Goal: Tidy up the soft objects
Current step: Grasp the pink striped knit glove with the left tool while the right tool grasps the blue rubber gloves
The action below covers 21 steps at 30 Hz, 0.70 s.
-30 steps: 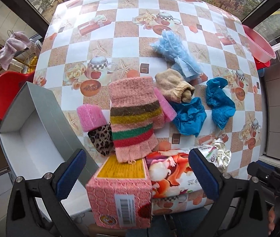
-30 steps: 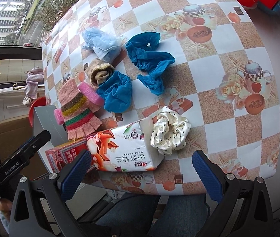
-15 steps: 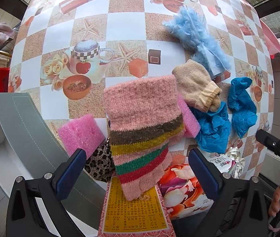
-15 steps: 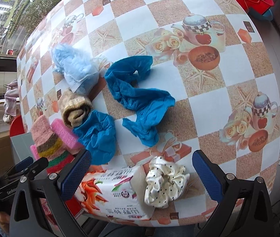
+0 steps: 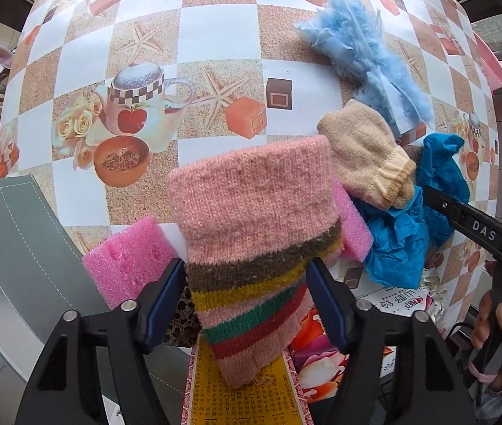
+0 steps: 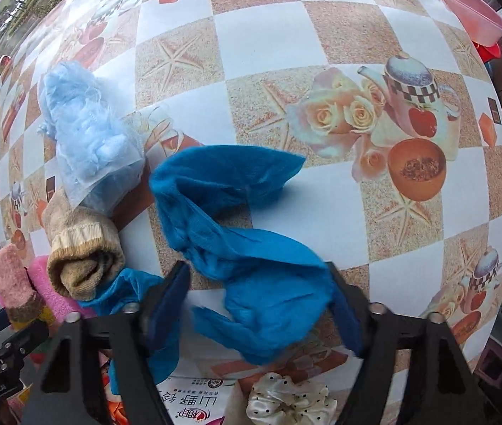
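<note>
A pink knitted glove (image 5: 254, 241) with brown, yellow, green and red stripes fills the centre of the left wrist view, lying across a pink foam sponge (image 5: 127, 262) and a yellow-topped box (image 5: 240, 400). The left gripper (image 5: 247, 301) has its two blue-padded fingers (image 5: 164, 301) on either side of the striped part, closed in until they meet the knit at its edges; the jaws are partly open, about as wide as the glove.

To the right of the glove lies a beige sock (image 5: 368, 156), then crumpled blue cloth (image 5: 400, 248), and above them a fluffy pale blue piece (image 5: 364, 53). A grey box (image 5: 13, 233) sits at the left edge. All rest on a checked tablecloth (image 5: 215, 35) printed with teapots and starfish.

In the right wrist view, a long teal cloth (image 6: 236, 219) twists from the centre down to the lower middle. The right gripper (image 6: 258, 304) straddles its lower bunch with jaws partly open, the fingers blurred; whether they press the cloth I cannot tell. A white dotted scrunchie (image 6: 286, 400) lies at the bottom edge beside a printed packet (image 6: 194, 407).
</note>
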Each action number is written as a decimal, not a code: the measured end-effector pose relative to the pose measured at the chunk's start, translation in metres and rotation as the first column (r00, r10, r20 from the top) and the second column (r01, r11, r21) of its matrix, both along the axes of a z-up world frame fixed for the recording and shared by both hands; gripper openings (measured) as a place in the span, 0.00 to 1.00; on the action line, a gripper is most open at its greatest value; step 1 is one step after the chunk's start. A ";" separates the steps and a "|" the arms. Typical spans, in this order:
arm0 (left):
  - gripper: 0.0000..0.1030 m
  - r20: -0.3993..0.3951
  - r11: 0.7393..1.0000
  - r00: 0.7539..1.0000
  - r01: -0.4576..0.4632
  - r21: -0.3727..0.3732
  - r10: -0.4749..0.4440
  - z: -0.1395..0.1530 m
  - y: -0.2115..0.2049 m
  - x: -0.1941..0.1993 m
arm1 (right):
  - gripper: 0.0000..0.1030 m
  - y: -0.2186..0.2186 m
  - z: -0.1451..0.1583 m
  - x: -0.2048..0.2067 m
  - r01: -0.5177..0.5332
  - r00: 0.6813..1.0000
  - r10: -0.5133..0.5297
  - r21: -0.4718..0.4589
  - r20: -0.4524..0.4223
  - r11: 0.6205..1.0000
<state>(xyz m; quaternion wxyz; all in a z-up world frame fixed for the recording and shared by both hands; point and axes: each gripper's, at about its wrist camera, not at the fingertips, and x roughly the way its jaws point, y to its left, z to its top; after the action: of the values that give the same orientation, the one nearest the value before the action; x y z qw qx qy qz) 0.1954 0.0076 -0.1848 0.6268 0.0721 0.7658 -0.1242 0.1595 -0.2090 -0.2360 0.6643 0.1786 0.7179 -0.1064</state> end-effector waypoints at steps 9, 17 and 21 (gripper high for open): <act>0.17 0.036 0.991 0.999 -0.024 -0.135 0.029 0.014 0.022 -0.014 | 0.21 -0.012 0.029 -0.016 0.013 0.998 -0.016 0.040 0.061 0.999; 0.17 0.125 0.983 0.991 -0.031 -0.183 0.055 0.058 0.022 -0.008 | 0.21 -0.035 0.076 -0.040 0.039 0.988 -0.055 0.110 0.147 0.993; 0.17 0.177 0.983 0.983 -0.012 -0.184 0.045 0.075 0.005 -0.023 | 0.21 -0.056 0.102 -0.067 0.040 0.983 -0.061 0.123 0.172 0.992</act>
<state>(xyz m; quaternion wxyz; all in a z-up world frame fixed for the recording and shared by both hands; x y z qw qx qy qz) 0.1729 0.0124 -0.1098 0.6995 0.0144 0.6921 -0.1775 0.0928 -0.2650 -0.1337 0.7102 0.2444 0.6571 -0.0642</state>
